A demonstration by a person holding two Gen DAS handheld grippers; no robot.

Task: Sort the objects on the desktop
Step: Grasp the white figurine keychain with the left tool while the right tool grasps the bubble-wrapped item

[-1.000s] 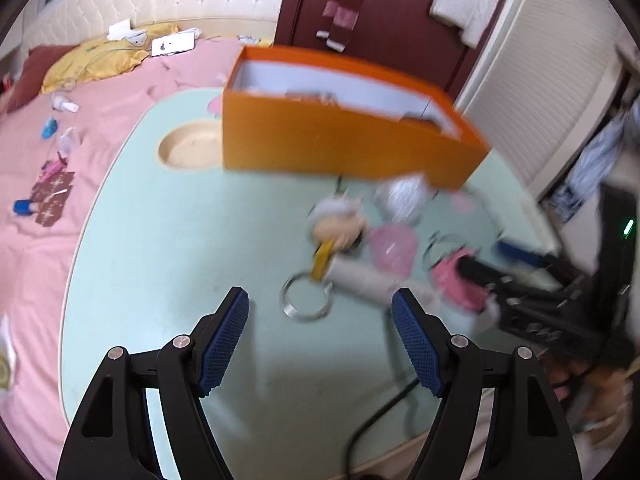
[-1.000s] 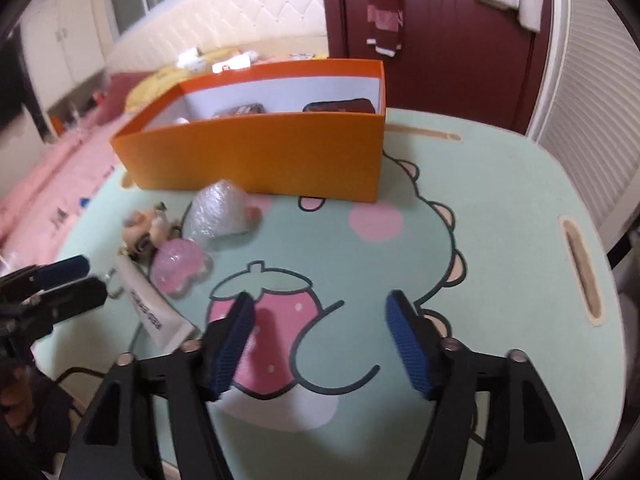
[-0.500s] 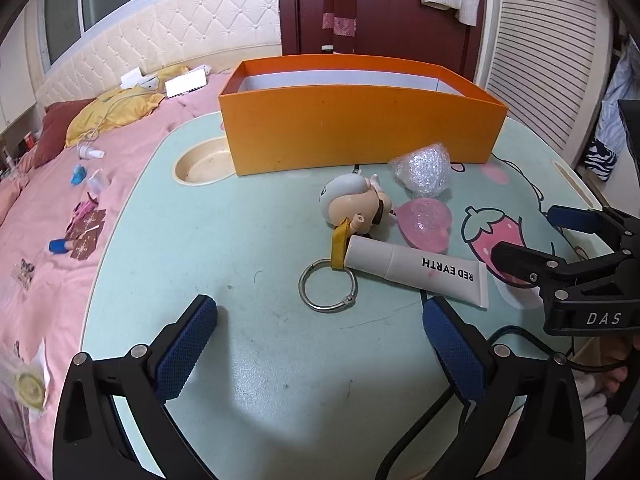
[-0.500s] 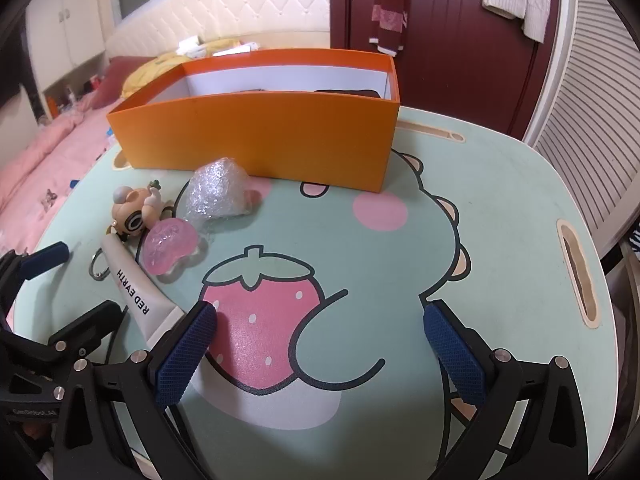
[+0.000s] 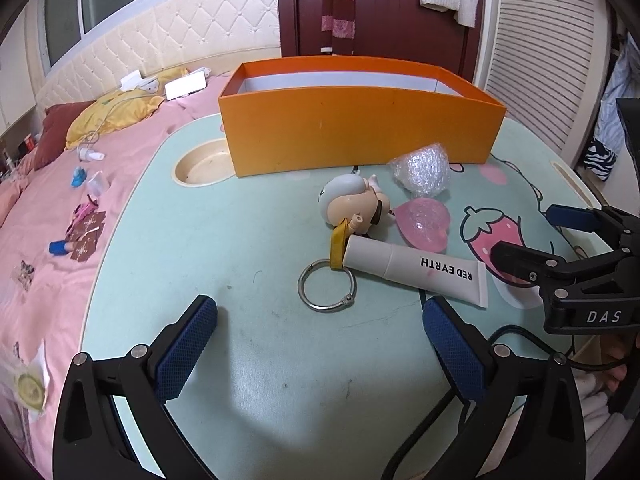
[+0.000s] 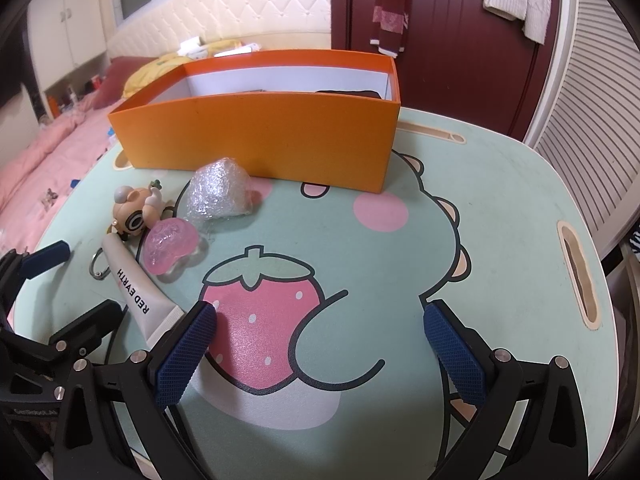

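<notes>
Your left gripper [image 5: 320, 320] and right gripper [image 6: 320, 328] both hover low over the mint-green cartoon-print table [image 5: 248, 360], fingers spread wide and empty. Four loose objects lie in a cluster in front of the open orange cardboard box [image 5: 360, 136]: a white "RED EARTH" cream tube [image 5: 416, 274], a cartoon figurine keychain with a yellow strap and steel ring [image 5: 352, 208], a pink translucent heart-shaped piece [image 5: 422, 222] and a wad of clear bubble wrap [image 5: 422, 170]. Judged from this, the sorting is partly complete at most: these four remain outside. The box already holds at least two dark items [image 6: 348, 94] seen over its rim; what they are cannot be told.
</notes>
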